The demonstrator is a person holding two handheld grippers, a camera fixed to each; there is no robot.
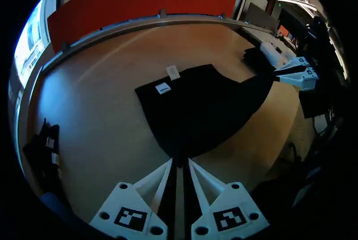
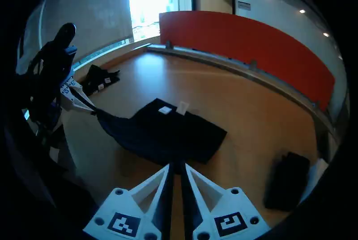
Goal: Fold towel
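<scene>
With left gripper (image 1: pixel 180 163) and right gripper (image 2: pixel 177 167) each clamped on a towel (image 1: pixel 201 105) corner, I'd carry both level, straight ahead of the jaws.

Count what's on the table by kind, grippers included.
Grippers: 2 (left gripper, right gripper)
Dark towel held between them: 1
White tags at the towel's far edge: 2
Other dark bundles: 2
Total: 7
</scene>
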